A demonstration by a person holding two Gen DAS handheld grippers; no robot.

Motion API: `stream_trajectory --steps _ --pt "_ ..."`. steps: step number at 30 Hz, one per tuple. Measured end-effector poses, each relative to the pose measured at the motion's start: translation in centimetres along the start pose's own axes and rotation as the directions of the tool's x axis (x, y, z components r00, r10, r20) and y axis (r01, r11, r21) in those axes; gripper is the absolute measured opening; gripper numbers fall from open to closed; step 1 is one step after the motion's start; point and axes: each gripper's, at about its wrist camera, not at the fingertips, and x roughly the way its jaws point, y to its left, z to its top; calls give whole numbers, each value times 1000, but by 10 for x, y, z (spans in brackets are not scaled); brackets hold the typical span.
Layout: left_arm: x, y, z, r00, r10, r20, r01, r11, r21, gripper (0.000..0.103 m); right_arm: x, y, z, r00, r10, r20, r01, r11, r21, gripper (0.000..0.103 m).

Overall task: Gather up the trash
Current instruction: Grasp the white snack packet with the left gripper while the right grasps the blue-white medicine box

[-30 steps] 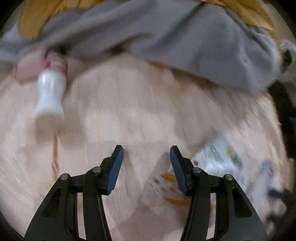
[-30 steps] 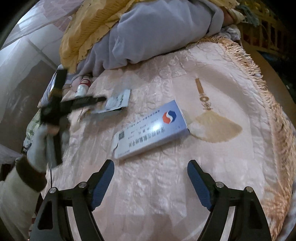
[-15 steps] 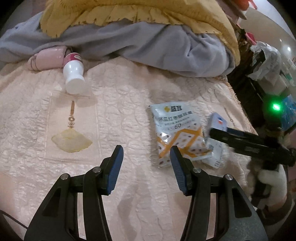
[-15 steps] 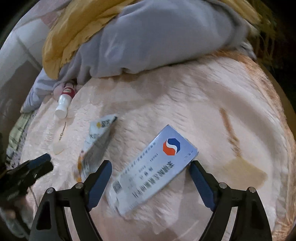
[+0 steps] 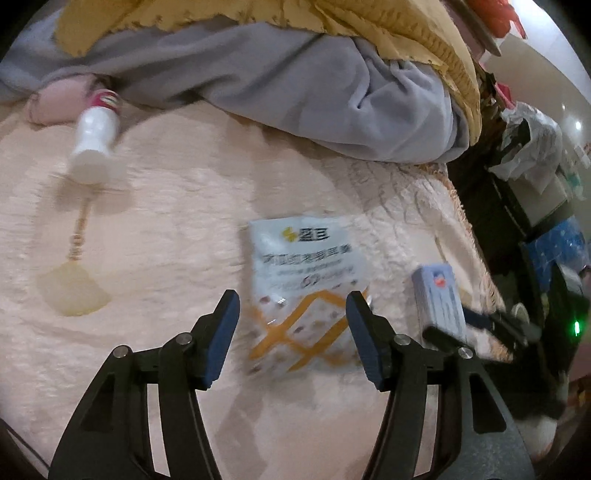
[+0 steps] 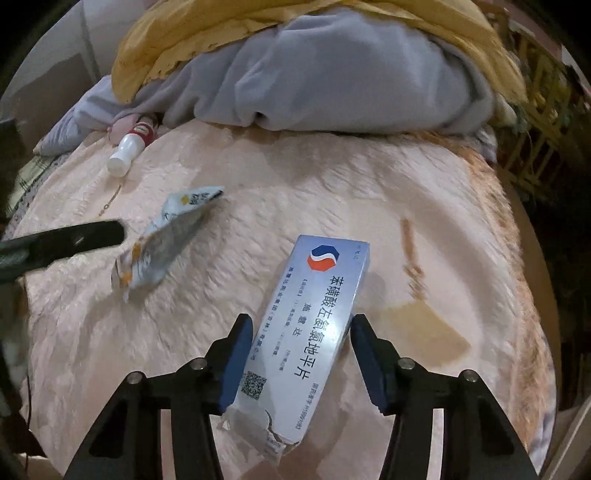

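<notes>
A pale medicine box (image 6: 312,332) with a red and blue logo lies on the pink bedspread (image 6: 332,192). My right gripper (image 6: 301,363) is open, its jaws on either side of the box's near half. A white and orange snack wrapper (image 5: 306,280) lies flat between the open jaws of my left gripper (image 5: 291,334); it also shows in the right wrist view (image 6: 166,240). A small white bottle (image 5: 94,144) with a red label lies far left by the blankets. The box (image 5: 437,299) shows at right in the left wrist view.
A grey blanket (image 5: 295,92) and a yellow one (image 5: 258,14) are heaped along the far side of the bed. A pink cloth (image 5: 55,107) lies by the bottle. The bed's fringed edge (image 6: 517,229) runs on the right, with dark furniture (image 5: 535,206) past it.
My right gripper has moved forward over the box, which now lies lengthwise between its jaws. My left gripper has moved right and closer, so the wrapper now lies between its jaws.
</notes>
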Motion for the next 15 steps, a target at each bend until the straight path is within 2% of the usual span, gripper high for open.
stream_trajectory --steps 2,4,7,9,12,13,14,15 --pt "14 -6 1 1000 8 -26 -8 1000 -9 61 0 -6 -8 1000 19 -6 -19 1000 20 53" --pt "31 -16 -2 997 48 -60 -47 999 26 61 0 -11 -11 999 48 -1 -48 998 49 54" --pt "37 -24 -10 996 79 -28 -78 995 63 69 3 -8 -12 998 59 -10 -58 997 53 59" --pt "37 -28 -11 996 84 -30 -82 994 76 69 7 -5 -12 998 68 -9 -67 997 40 70" --pt "36 -35 -17 996 85 -36 -80 990 114 68 13 2 -9 999 48 -2 -48 999 22 70" --pt "33 -38 -20 995 92 -36 -86 986 143 63 13 3 -10 999 37 6 -37 999 12 67" --pt "32 -40 -23 995 90 -33 -84 984 156 54 12 2 -11 1000 21 12 -21 1000 6 53" --pt "28 -43 -27 997 74 -31 -67 981 179 41 10 1 -12 1000 1 18 -1 1000 0 48"
